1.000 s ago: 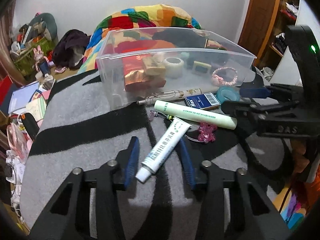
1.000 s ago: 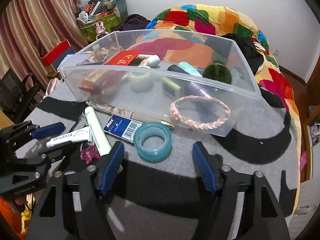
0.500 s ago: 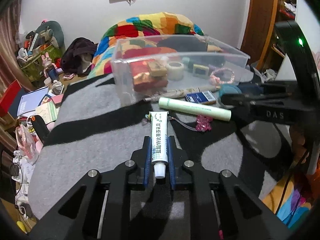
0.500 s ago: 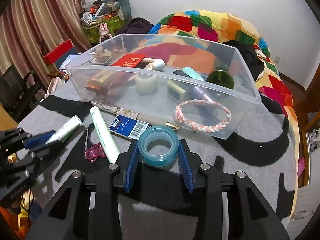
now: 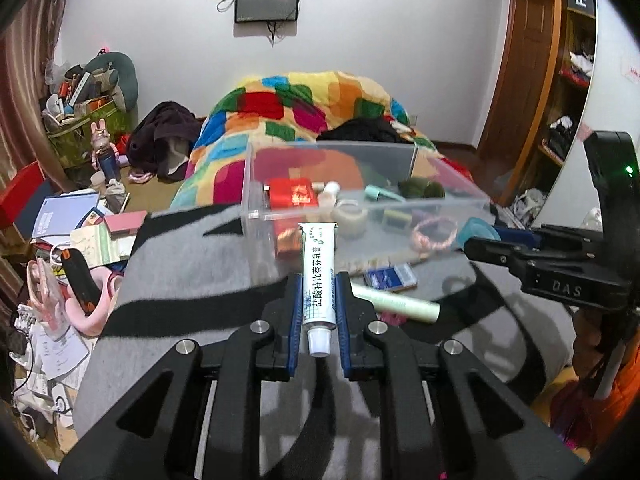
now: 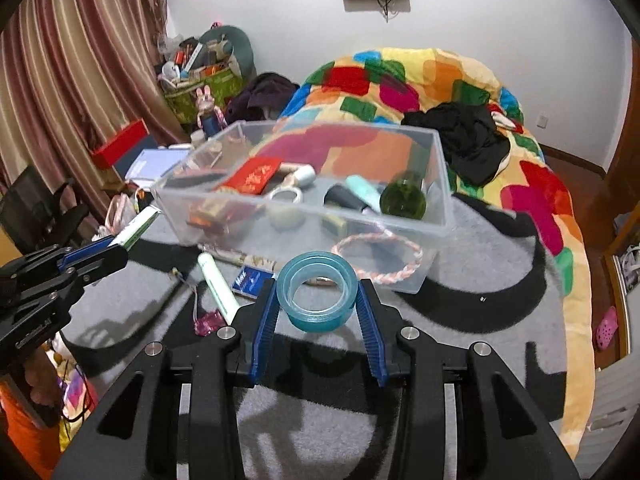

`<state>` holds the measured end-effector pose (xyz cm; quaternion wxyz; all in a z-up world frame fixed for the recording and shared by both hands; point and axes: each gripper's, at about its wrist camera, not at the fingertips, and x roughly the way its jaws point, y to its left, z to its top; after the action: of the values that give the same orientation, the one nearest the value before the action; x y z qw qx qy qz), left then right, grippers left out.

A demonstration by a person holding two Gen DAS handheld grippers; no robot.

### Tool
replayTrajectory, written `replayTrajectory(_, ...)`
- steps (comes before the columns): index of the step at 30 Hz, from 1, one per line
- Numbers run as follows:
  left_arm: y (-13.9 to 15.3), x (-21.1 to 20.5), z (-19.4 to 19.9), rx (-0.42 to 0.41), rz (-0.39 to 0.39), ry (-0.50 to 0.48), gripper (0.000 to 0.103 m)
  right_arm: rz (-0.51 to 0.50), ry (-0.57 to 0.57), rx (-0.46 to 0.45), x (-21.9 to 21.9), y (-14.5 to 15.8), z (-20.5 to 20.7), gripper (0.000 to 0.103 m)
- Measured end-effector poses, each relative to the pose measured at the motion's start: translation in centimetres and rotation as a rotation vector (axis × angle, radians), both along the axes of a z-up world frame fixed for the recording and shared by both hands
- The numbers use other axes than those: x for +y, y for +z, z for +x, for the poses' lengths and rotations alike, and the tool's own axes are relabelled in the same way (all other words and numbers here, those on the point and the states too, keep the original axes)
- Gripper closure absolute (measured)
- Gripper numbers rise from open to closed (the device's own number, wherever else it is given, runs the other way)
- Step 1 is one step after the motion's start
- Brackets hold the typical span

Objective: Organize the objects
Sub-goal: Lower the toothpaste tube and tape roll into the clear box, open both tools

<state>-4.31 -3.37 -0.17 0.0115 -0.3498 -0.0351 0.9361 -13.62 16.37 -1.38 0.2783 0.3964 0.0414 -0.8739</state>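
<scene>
My left gripper (image 5: 318,300) is shut on a white ointment tube (image 5: 318,276) and holds it up off the grey striped blanket (image 5: 180,280), cap toward me. My right gripper (image 6: 317,306) is shut on a teal tape roll (image 6: 317,290), also lifted. The clear plastic bin (image 6: 432,240) stands just beyond both, holding a red packet (image 6: 252,176), a green bottle (image 6: 402,200), a tape roll and other small items. The left gripper and its tube (image 6: 134,228) show at the left of the right wrist view. The right gripper (image 5: 496,248) shows at the right of the left wrist view.
On the blanket in front of the bin lie a pale green tube (image 6: 218,284), a blue card (image 6: 250,280), a pen (image 6: 248,258) and a pink charm (image 6: 208,322). A pink-white bracelet (image 6: 378,258) sits inside the bin's near wall. A colourful quilt (image 6: 420,80) lies behind; clutter covers the floor at left.
Both grippers closed, the left on the ointment tube and the right on the teal tape roll, and then lifted them off the blanket toward the bin.
</scene>
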Motion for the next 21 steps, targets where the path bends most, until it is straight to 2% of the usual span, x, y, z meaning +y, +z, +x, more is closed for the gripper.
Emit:
replayTrajectory(7,1.0,0.0,-2.3,0.024,0.015,0.012,0.088,-0.049,-0.014,0.038,0.0,1.9,-0.7,0.067)
replayTrajectory(12,0.8,-0.5,-4.5,-0.004,0.058,0.018,0.088,-0.06,-0.016,0.057,-0.8,2.7,-1.8,0.067)
replayTrajectory(21,0.7,-0.5,-8.7,-0.047,0.083,0.008,0.088,-0.034,-0.032,0.051,-2.0,2.7,-4.5,0.067)
